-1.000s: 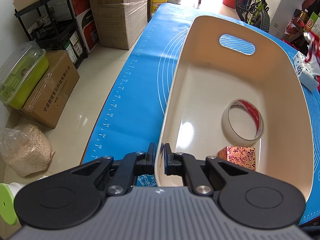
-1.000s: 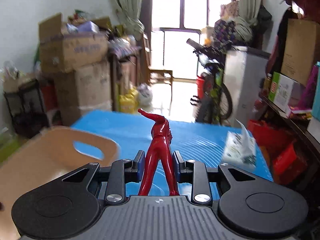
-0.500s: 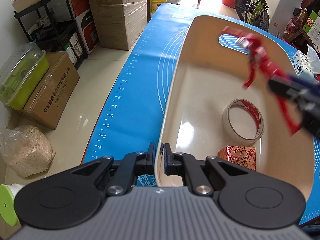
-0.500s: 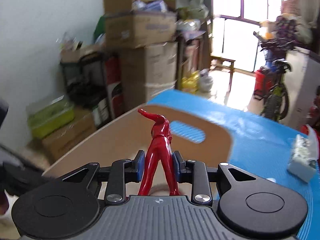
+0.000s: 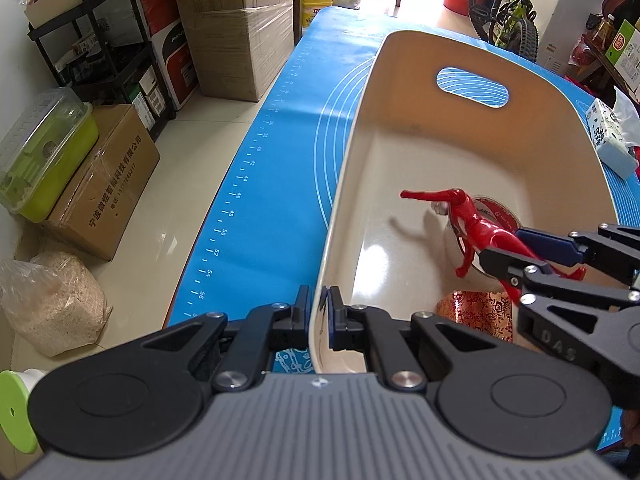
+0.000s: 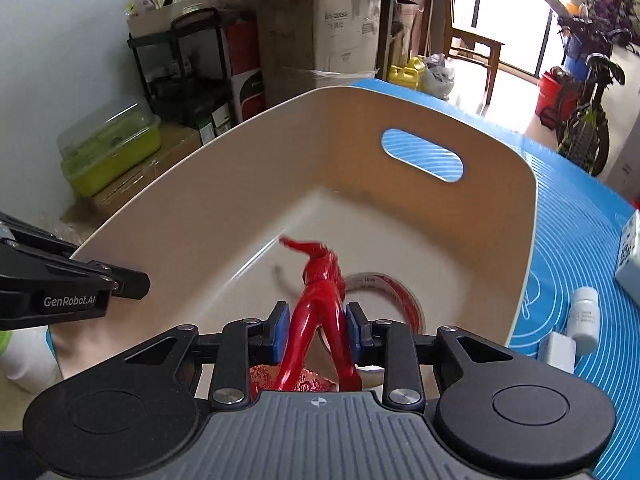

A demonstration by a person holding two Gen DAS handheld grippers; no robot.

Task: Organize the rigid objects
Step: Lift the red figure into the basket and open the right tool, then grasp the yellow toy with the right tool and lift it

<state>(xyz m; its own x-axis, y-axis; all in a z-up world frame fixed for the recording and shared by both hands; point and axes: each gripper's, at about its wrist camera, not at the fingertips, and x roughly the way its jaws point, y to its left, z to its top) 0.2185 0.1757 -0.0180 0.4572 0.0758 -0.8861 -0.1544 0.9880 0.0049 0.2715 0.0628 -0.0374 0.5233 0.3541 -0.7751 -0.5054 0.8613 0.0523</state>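
Observation:
A cream plastic bin (image 5: 400, 152) (image 6: 240, 184) with a handle slot stands on the blue mat (image 5: 280, 184). My left gripper (image 5: 319, 316) is shut on the bin's near rim. My right gripper (image 6: 316, 330) (image 5: 520, 250) is shut on the legs of a glossy red figurine (image 6: 318, 284) (image 5: 468, 220), which hangs inside the bin above its floor, arm pointing left. Under it lie a roll of tape (image 6: 384, 292) (image 5: 496, 210) and a red patterned box (image 5: 476, 312) (image 6: 312, 382).
On the mat right of the bin lie a tissue pack (image 5: 608, 140), a small white bottle (image 6: 584, 314) and a white charger (image 6: 556, 350). Cardboard boxes (image 5: 236, 28), a black shelf (image 5: 108, 48), a green container (image 5: 44, 152) and a bicycle (image 5: 508, 12) stand around the table.
My right gripper has swung left and down with the red figurine, from above the mat to inside the bin over the tape roll. The left gripper has kept its hold on the rim.

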